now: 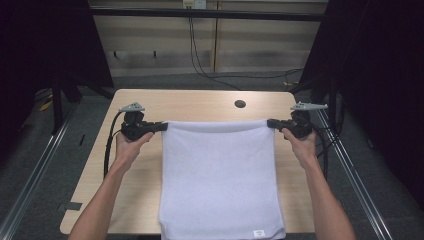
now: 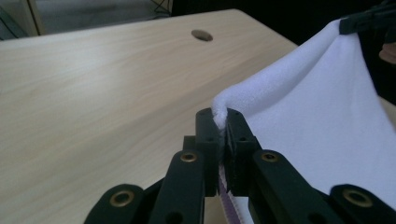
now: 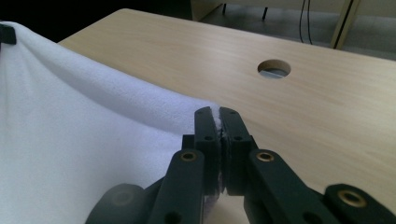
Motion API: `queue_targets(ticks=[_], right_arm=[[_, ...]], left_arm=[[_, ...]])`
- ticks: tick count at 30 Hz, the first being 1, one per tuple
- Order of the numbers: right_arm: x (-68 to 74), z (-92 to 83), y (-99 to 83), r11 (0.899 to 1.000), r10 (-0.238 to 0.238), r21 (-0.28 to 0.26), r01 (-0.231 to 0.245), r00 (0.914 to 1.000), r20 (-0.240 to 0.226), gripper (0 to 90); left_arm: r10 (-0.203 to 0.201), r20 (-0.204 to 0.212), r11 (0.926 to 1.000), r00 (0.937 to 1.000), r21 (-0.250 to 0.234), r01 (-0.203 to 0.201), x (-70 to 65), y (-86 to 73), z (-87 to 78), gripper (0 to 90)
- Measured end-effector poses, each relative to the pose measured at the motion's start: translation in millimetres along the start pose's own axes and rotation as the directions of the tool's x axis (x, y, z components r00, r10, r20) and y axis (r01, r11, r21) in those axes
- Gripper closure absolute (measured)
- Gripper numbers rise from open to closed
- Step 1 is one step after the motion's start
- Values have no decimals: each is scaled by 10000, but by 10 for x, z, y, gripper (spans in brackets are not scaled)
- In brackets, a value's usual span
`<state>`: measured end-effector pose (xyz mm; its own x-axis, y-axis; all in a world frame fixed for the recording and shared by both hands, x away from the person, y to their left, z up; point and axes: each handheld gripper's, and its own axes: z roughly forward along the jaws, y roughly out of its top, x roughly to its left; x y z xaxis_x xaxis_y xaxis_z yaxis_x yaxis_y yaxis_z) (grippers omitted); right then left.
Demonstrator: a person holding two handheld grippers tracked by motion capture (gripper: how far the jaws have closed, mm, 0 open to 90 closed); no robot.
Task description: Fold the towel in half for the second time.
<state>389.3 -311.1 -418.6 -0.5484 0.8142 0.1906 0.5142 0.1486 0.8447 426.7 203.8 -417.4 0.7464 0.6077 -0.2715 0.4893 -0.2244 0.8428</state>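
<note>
A white towel [image 1: 220, 175] hangs stretched between the two grippers above a light wooden table [image 1: 200, 102]; its near end with a small label reaches the table's front edge. My left gripper [image 1: 161, 126] is shut on the towel's far left corner [image 2: 220, 108], the cloth pinched between its black jaws. On the other side my right gripper [image 1: 272, 123] is shut on the far right corner [image 3: 215, 114]. The towel's top edge [image 1: 217, 123] runs taut and nearly level between them, lifted off the table.
A round cable hole [image 1: 240, 104] lies in the tabletop behind the towel. Bare wood shows to the left and right of the cloth. Dark curtains flank the table, and cables trail along the floor behind it.
</note>
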Motion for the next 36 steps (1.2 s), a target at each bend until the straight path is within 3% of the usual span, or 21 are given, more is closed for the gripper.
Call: queue_targets(ticks=[4, 7, 12, 17, 19, 22, 25, 29, 36], right_arm=[[-26, -52, 173, 9994, 14, -346, -11, 10000, 83, 877], [-29, -87, 303, 9984, -58, -557, 69, 9998, 195, 877], [-2, -176, 367, 9972, -165, -728, 180, 9996, 210, 877], [103, -346, 155, 9961, -459, -765, 447, 9989, -138, 877], [165, -439, 74, 9956, -475, -826, 443, 9981, -379, 877], [312, -573, 20, 9945, -801, -718, 760, 9952, -554, 877], [425, -692, -42, 9920, -1165, -563, 1132, 9914, -598, 877], [508, -831, -210, 9929, -1047, -640, 998, 9914, -789, 877], [686, -896, -606, 9929, -1160, 133, 1180, 9880, -1016, 876]], left_arm=[[6, -472, 9992, 9989, -391, -24, -6, 149, -11, 863], [-309, -382, 9961, 9988, -839, 276, -1, 228, 1, 863], [159, -221, 9977, 9996, -650, -173, -98, 210, 2, 863], [589, 73, 9970, 9982, -500, -585, -255, 28, -181, 863], [556, 145, 9978, 9983, -366, -550, -310, -64, -245, 864], [504, 376, 9971, 9980, -581, -482, -414, -193, -351, 864], [812, 418, 9956, 9958, -498, -791, -555, -295, -434, 863], [1162, 398, 9932, 9924, -123, -1158, -704, -406, -486, 863], [1201, 813, 9908, 9894, 534, -1246, -822, -709, -542, 861]])
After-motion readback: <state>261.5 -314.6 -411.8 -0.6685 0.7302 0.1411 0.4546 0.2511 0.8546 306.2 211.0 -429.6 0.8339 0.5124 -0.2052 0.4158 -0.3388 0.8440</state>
